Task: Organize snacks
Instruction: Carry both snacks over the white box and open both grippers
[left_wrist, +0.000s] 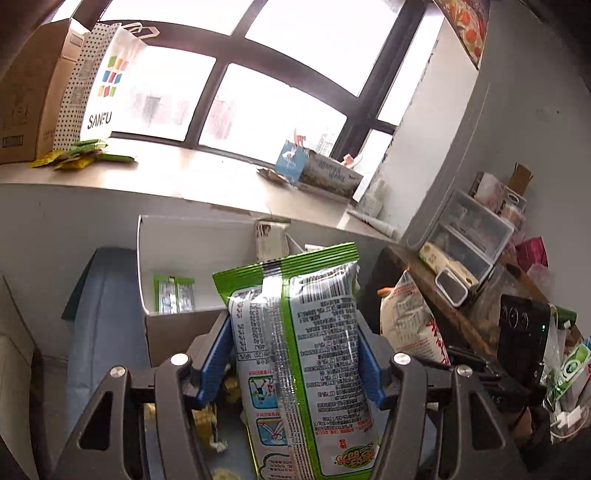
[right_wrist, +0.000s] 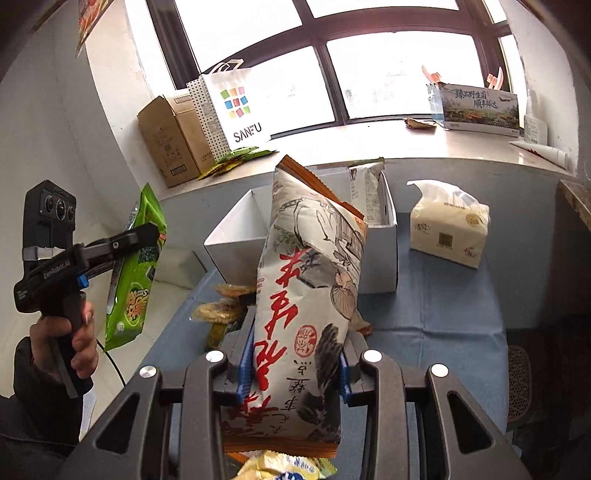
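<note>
My left gripper (left_wrist: 293, 343) is shut on a green snack bag (left_wrist: 306, 354), held upright above the blue table; it also shows in the right wrist view (right_wrist: 136, 266). My right gripper (right_wrist: 295, 365) is shut on a tall white snack bag with red characters (right_wrist: 306, 295), also seen at the right of the left wrist view (left_wrist: 413, 321). A white cardboard box (right_wrist: 236, 240) stands open behind both bags and holds a pale packet (right_wrist: 365, 192) and green packets (left_wrist: 173, 293). Several small yellow snack packs (right_wrist: 221, 310) lie on the table in front of it.
A tissue pack (right_wrist: 448, 221) sits on the blue tablecloth (right_wrist: 443, 295) at the right. The windowsill (right_wrist: 369, 147) carries a brown carton (right_wrist: 170, 136), a SANFU paper bag (right_wrist: 236, 107), green sachets (left_wrist: 81, 155) and a printed box (right_wrist: 480, 107). A cluttered shelf (left_wrist: 472, 240) stands at the right.
</note>
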